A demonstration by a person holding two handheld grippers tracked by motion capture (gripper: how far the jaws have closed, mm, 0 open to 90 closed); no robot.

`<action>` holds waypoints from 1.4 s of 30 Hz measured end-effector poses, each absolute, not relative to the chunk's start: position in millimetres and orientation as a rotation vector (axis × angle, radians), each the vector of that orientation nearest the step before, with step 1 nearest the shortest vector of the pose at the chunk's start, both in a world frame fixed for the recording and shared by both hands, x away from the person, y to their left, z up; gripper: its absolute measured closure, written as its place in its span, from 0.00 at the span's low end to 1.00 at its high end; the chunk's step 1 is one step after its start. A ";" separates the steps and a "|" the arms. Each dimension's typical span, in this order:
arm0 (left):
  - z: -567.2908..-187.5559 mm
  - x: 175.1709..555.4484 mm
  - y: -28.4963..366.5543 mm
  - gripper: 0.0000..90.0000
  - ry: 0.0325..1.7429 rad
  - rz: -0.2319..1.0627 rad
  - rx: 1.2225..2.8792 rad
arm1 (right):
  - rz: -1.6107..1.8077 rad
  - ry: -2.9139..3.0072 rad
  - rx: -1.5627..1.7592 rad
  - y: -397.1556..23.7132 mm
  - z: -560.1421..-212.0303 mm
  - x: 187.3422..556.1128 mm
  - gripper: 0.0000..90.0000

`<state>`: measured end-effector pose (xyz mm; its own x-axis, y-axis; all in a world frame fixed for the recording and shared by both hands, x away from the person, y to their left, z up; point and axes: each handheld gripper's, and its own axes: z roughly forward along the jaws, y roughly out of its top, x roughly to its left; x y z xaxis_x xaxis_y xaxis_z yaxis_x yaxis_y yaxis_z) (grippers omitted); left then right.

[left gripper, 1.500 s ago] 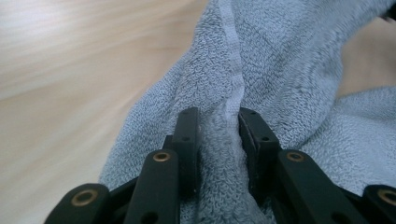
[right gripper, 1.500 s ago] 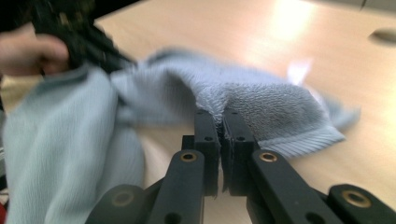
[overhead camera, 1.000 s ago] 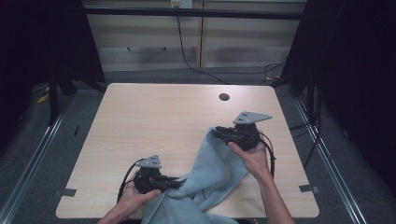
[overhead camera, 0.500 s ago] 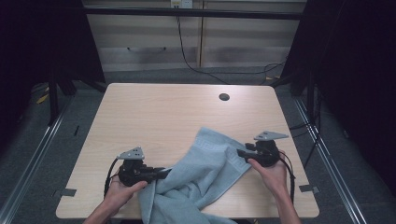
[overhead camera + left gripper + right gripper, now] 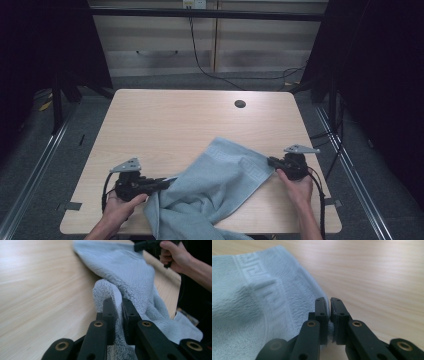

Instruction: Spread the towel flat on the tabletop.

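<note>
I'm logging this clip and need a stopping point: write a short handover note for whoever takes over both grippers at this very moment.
Left gripper: shut on a bunched fold of the towel, near the table's front left.
Right gripper: jaws have just been closing and now pinch the towel's patterned edge, at the table's right side.
Towel: light blue, stretched between the two grippers, still rumpled, its lower part hanging over the front edge.
Done: both grips taken.
Left: probably lift, pull it flat and lay it out or fold it.
</note>
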<state>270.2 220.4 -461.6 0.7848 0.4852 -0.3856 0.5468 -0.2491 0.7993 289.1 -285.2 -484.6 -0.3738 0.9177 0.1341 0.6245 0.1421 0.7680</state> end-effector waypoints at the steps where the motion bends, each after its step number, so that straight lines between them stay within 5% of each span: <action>1: -459.4 267.2 227.9 0.93 0.797 -0.053 1.877 | 1.077 2.043 1.482 -291.2 -479.2 287.9 0.95; 10: -472.1 233.2 258.2 0.94 0.802 -0.104 1.892 | 0.984 2.071 1.492 -318.4 -466.4 270.5 0.95; 21: -446.7 298.1 225.6 0.70 0.811 -0.012 1.898 | 1.057 2.105 1.450 -293.3 -477.9 284.2 0.95; 26: -477.5 328.2 172.6 0.64 0.834 -0.110 2.068 | 1.086 2.108 1.439 -286.1 -476.4 291.4 0.95; 31: -490.7 325.2 162.5 0.60 0.836 -0.121 2.102 | 1.098 2.112 1.436 -283.1 -476.1 297.1 0.95; 36: -495.4 318.6 170.5 0.66 0.836 -0.134 2.146 | 1.125 2.113 1.421 -279.0 -471.8 305.3 0.95; 39: -496.0 301.7 177.2 0.91 0.772 -0.160 2.153 | 1.123 2.100 1.413 -276.6 -464.0 312.2 0.95; 42: -491.4 285.3 185.1 0.97 0.757 -0.157 2.088 | 1.172 2.085 1.404 -275.3 -454.7 314.8 0.95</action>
<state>285.3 185.1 -491.4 0.8059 0.4575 -0.3758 0.5691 -0.4239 0.7046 314.8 -275.3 -454.7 -0.4379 0.8876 0.1431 0.5837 0.1596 0.7961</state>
